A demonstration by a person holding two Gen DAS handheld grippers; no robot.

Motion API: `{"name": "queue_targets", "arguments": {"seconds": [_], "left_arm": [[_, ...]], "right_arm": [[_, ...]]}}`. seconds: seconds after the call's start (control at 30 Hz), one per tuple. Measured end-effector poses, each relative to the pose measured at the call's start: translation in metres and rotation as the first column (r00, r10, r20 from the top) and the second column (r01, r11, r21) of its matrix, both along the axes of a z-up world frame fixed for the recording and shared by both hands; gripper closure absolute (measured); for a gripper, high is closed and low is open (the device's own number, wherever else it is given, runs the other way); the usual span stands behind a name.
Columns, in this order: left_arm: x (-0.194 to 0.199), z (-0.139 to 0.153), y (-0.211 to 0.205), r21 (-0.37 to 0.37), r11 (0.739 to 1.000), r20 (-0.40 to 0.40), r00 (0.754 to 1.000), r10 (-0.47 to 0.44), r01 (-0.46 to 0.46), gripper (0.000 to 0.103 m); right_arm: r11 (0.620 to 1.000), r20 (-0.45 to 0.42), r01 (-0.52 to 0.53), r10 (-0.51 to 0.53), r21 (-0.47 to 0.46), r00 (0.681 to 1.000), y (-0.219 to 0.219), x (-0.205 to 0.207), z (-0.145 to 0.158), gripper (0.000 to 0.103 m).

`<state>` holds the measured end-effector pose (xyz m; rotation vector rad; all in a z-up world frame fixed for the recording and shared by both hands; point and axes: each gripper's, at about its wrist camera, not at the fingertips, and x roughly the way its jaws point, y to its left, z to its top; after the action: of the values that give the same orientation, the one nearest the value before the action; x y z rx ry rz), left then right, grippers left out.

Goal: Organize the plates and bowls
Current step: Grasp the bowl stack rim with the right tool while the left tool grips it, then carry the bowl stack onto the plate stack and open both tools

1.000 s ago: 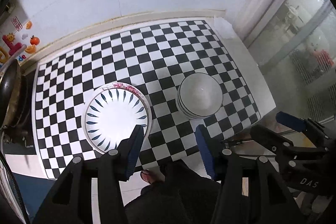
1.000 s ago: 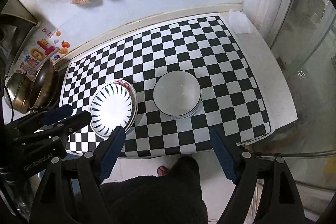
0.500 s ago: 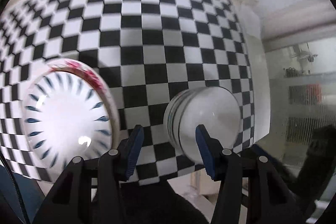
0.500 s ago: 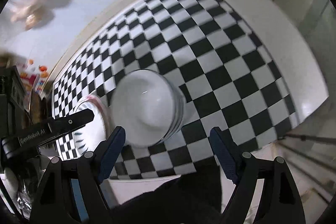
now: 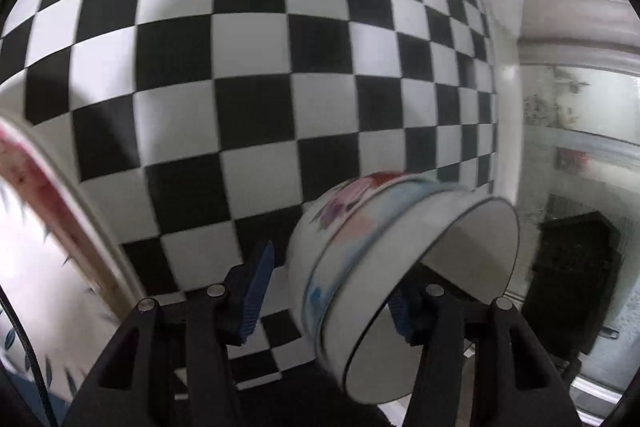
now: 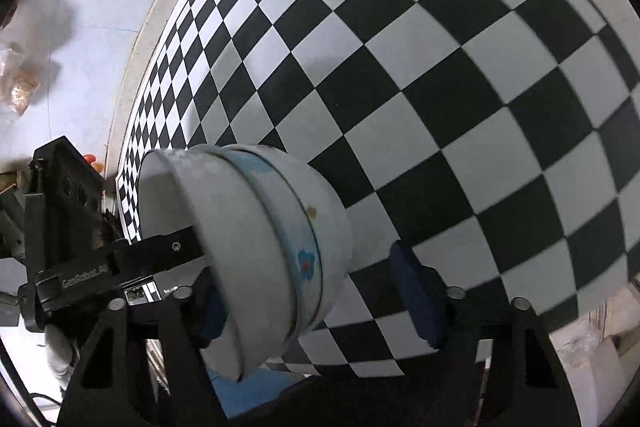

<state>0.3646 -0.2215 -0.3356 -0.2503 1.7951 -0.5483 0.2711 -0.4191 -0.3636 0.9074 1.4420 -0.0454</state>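
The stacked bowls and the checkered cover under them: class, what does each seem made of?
Stacked bowls: probably glazed ceramic, given the glossy white walls with printed flowers and thin dark rims. Checkered cover: possibly vinyl or oilcloth, smooth and faintly shiny; uncertain.

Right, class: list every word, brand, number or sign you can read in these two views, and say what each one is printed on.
"GenRobot.AI": white lettering on the black body of the left tongs, seen in the right wrist view; slightly blurred, so the ending is less sure.
Bowls: floral patterns only, no text.
Plate: blue leaf marks only, no text.
Checked cloth: no text.
Nothing else legible in either view.
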Motion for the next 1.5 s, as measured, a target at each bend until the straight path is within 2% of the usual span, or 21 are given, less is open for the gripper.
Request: {"name": "queue_targets", "arguments": {"seconds": [0.1,0.27,0.37,0.73,0.9,1.13,1.3,1.5], "left_arm": [[0.002,-0.001,-0.006,-0.038,0.999,0.015,0.999,-0.035,0.035,0.053],[0.002,0.001,-0.007,-0.042,0.997,0.040,0.997,-0.066,0.067,0.054],[-0.003,0.006,-0.008,-0.022,0.997,0.071,0.995,-0.073,0.075,0.055],[-0.007,0.021,0.006,-0.007,0.999,0.116,0.992,-0.042,0.043,0.055],[-0.007,0.027,0.012,-0.005,1.000,0.136,0.991,-0.017,0.017,0.055],[-0.005,0.048,0.033,-0.016,0.999,0.159,0.987,0.032,-0.029,0.055],[-0.003,0.070,0.060,-0.019,0.997,0.189,0.979,0.076,-0.074,0.055],[-0.001,0.091,0.108,-0.012,0.987,0.229,0.960,0.158,-0.160,0.055]], "right_arm": [[0.998,0.010,0.012,-0.013,0.065,1.000,0.000,0.006,-0.013,0.046],[0.996,0.015,0.009,-0.011,0.084,1.000,-0.001,0.011,-0.023,0.046],[0.997,0.024,-0.005,0.003,0.074,1.000,-0.001,0.012,-0.025,0.047],[0.996,0.066,-0.085,0.084,0.020,0.994,0.027,0.030,-0.002,0.051],[0.992,0.094,-0.125,0.126,-0.015,0.988,0.038,0.039,0.008,0.053],[0.987,0.120,-0.159,0.160,-0.014,0.980,0.053,0.047,0.025,0.053],[0.979,0.144,-0.203,0.202,-0.007,0.969,0.072,0.055,0.044,0.053],[0.957,0.177,-0.288,0.284,0.002,0.943,0.117,0.073,0.059,0.053]]}}
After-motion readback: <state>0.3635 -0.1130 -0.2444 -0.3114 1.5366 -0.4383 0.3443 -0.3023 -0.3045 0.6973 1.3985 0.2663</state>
